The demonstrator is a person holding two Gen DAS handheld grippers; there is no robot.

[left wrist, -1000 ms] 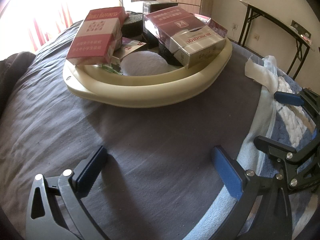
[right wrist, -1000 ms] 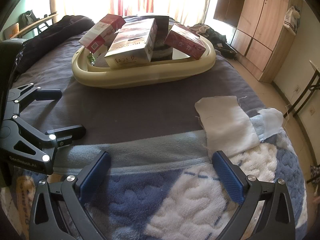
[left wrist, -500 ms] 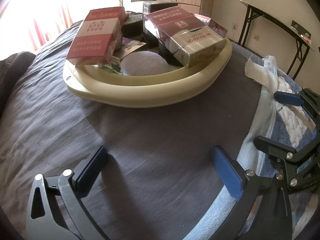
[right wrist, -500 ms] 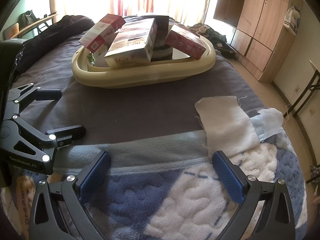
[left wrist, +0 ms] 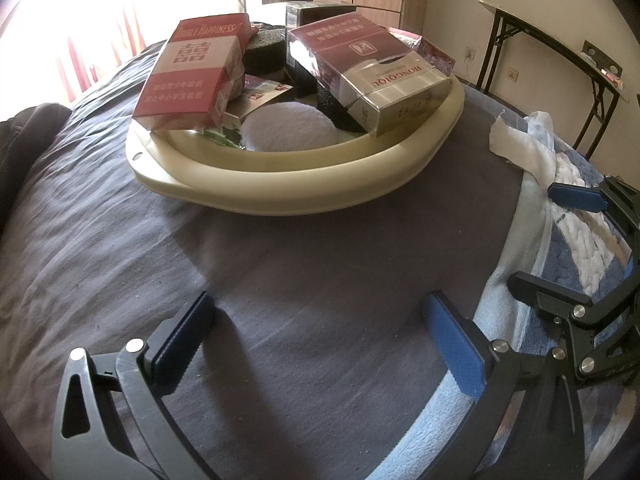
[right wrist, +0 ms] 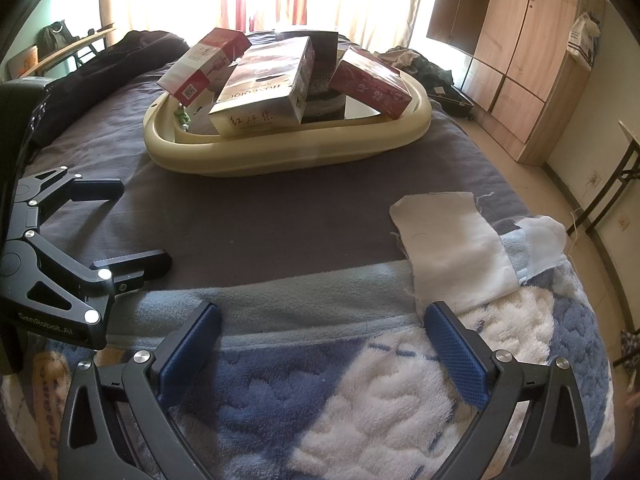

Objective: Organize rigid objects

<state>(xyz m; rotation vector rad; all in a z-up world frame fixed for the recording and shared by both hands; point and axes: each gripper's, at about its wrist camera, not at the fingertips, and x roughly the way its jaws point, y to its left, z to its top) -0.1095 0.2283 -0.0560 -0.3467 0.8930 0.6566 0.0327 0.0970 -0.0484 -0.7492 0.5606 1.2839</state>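
Only the right wrist view shows the wardrobe (right wrist: 516,52) beyond the cream basin (right wrist: 280,156) and the white cloth (right wrist: 456,252) lying near it on the bed (right wrist: 280,216). Both the left claw (left wrist: 316,340) and the right claw (right wrist: 322,340) gape wide, holding nothing. Inside the basin, the Double Happiness carton (left wrist: 188,76) tilts on the rim, and the Hongqiqu carton (left wrist: 368,68) slopes lengthwise toward the claws.
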